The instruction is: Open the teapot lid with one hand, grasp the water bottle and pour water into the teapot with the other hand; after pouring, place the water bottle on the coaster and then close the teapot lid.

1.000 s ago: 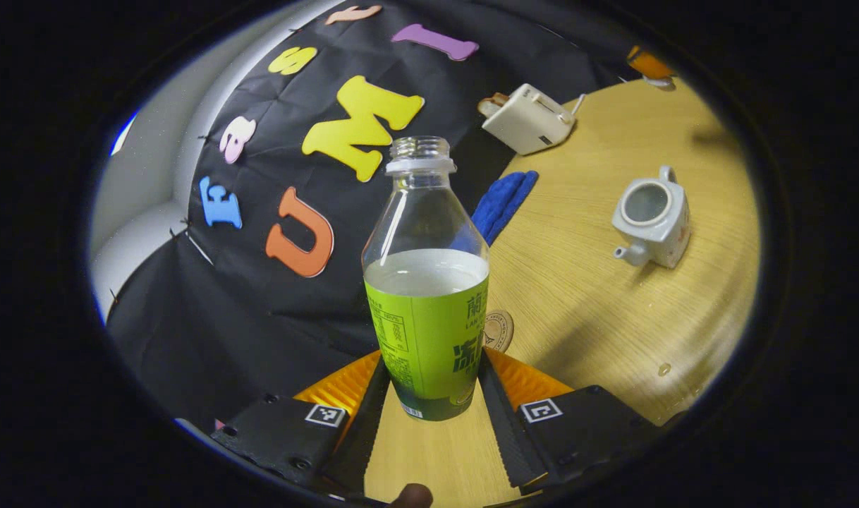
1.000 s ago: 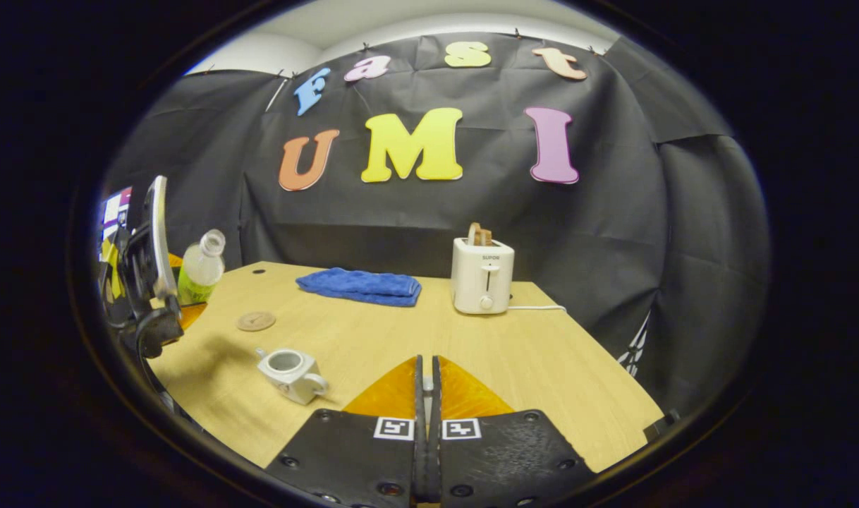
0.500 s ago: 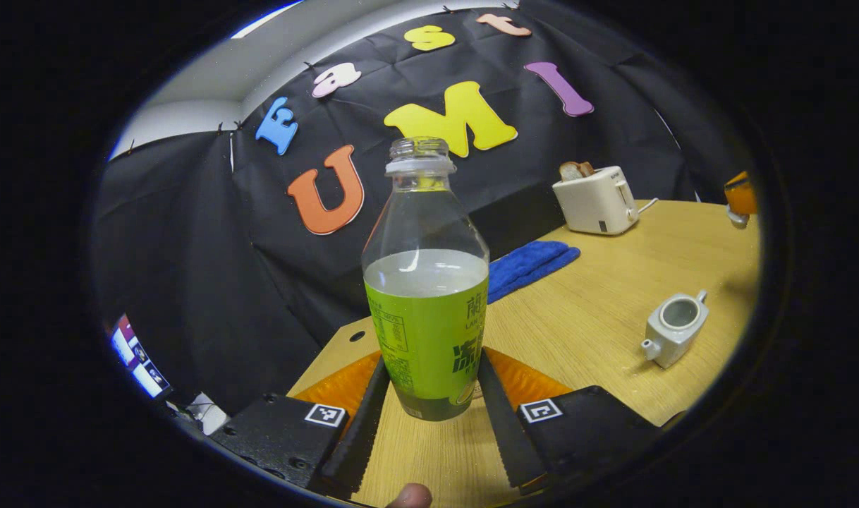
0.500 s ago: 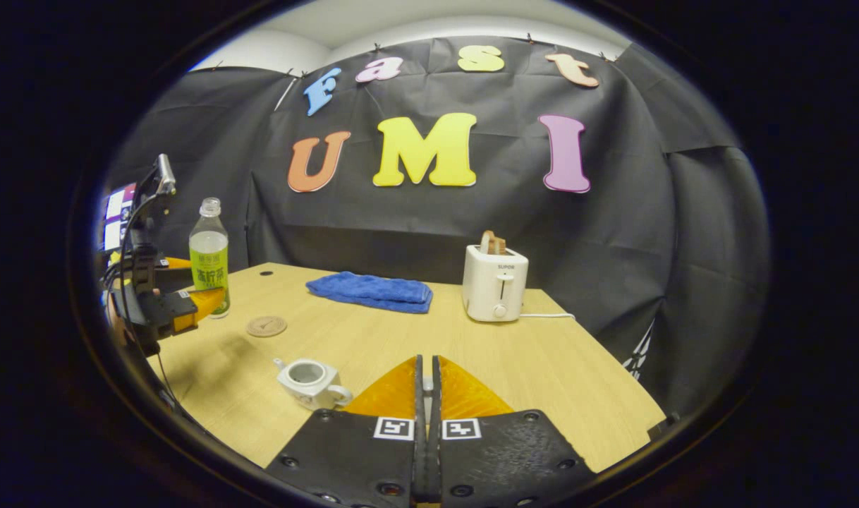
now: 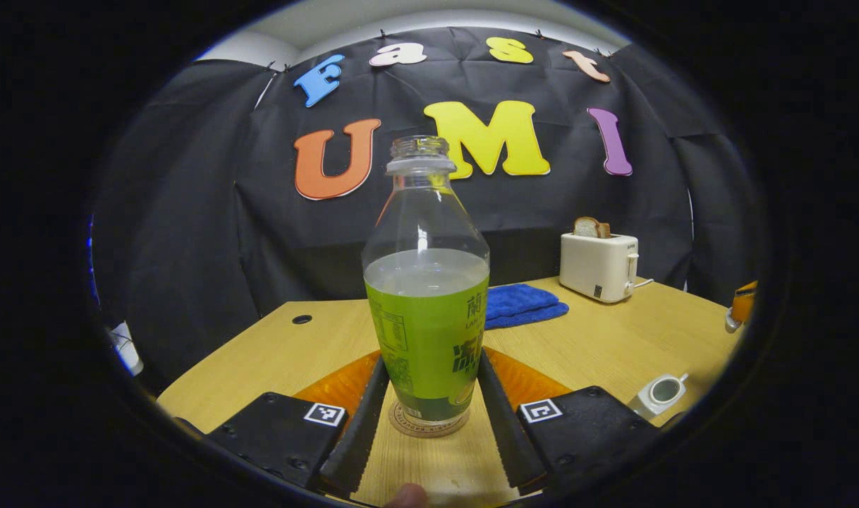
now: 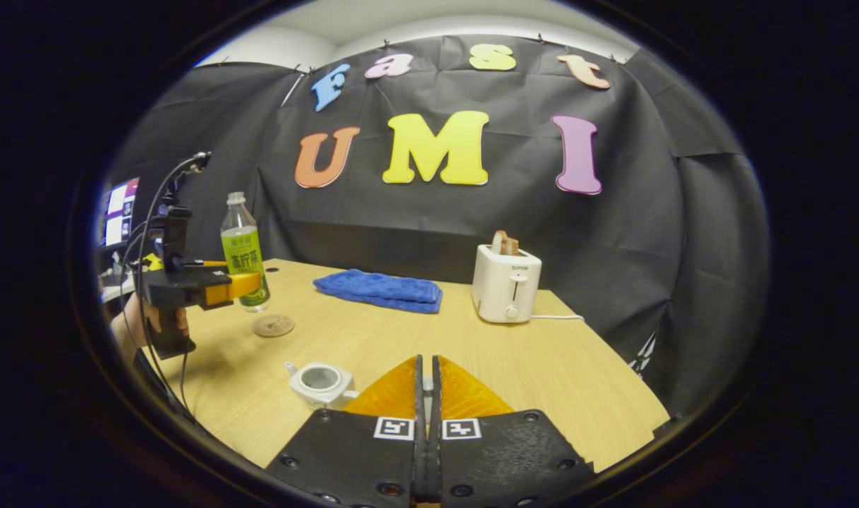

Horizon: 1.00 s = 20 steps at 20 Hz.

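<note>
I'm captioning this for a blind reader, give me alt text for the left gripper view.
The left tongs grip an uncapped water bottle upright over a coaster on a wooden table; an open teapot sits right.

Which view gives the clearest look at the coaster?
The right gripper view: the coaster lies whole and unobstructed on the table, with the water bottle held above it. In the left gripper view the coaster is mostly hidden under the bottle's base.
</note>
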{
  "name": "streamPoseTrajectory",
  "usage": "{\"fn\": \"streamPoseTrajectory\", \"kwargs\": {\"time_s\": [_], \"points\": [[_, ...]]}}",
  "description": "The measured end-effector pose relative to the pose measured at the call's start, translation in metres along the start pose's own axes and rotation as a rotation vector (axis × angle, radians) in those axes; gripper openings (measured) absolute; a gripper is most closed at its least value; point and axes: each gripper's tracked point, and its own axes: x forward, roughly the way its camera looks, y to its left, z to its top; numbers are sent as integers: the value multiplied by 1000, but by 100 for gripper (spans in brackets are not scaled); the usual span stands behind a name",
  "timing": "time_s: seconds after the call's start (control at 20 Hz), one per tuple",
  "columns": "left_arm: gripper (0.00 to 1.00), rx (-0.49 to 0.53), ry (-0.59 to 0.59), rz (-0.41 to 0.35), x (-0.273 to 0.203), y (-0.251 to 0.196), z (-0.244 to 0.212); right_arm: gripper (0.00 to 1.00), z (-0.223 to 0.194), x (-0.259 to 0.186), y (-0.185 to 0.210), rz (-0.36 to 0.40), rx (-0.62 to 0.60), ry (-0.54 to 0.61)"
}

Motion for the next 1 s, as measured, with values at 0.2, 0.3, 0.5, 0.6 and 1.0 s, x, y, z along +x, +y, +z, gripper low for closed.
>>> {"fn": "streamPoseTrajectory", "kwargs": {"time_s": [0.2,0.3,0.5,0.6,1.0], "points": [[75,-57,52,3,23,9,-12,0,-1,5,-1,-11,6,12],[75,-68,50,16,33,18,-11,0,-2,6,0,-13,2,17],[76,-68,144,18,42,23,-39,0,0,9,-3,-25,5,16],[76,-83,165,14,43,25,-45,0,-2,11,-1,-22,7,22],[79,-84,223,-13,40,20,-59,0,-6,15,10,2,4,35]]}}
